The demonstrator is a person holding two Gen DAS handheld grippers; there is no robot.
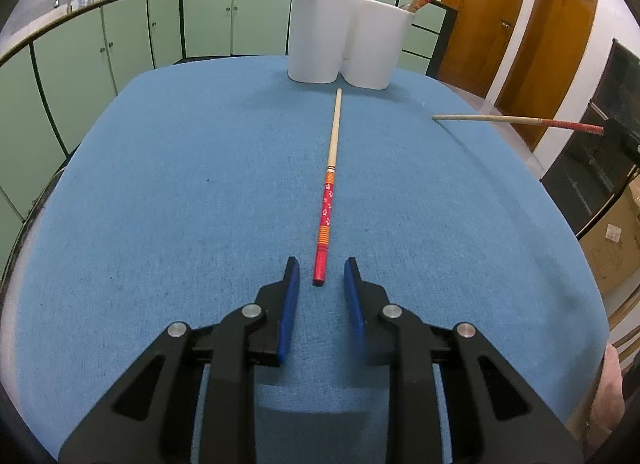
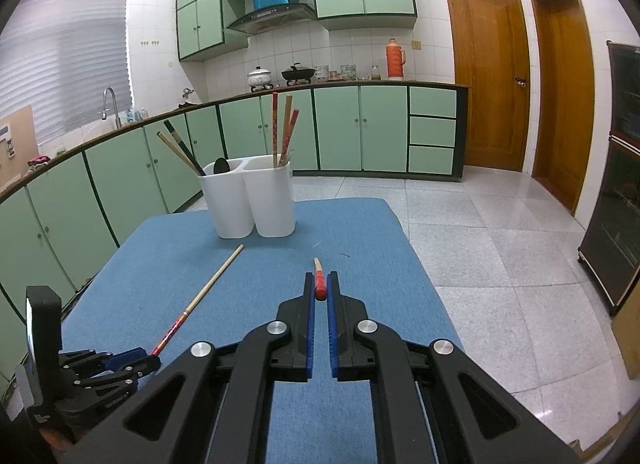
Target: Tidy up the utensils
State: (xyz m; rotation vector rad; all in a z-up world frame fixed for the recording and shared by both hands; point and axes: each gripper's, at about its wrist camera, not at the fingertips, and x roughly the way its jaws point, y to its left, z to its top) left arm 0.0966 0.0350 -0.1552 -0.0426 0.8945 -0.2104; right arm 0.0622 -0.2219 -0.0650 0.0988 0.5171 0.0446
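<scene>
A: Left gripper (image 1: 320, 270)?
B: Blue pads spread, one each side of the red end of a chopstick (image 1: 330, 179) lying flat on the blue counter (image 1: 160, 183). Pads aren't touching it. Its pale tip points at the white holder (image 1: 348, 43).

A: Right gripper (image 2: 321, 284)?
B: Pinching a second chopstick (image 2: 319, 284) by its red end, pads pressed against it. Pale tip sticks out forward, held above the counter. In the left view the same chopstick shows at the right edge, clear of the cloth.

A: Holder?
B: Two compartments, upright at the far end of the counter. Right compartment has red-handled chopsticks (image 2: 282, 131) leaning in it. Left one has dark and pale chopsticks (image 2: 180, 149) plus a black utensil (image 2: 221, 165); can't tell what that is.

A: Loose ones left?
B: Just the one on the cloth, near the holder but not touching.
</scene>
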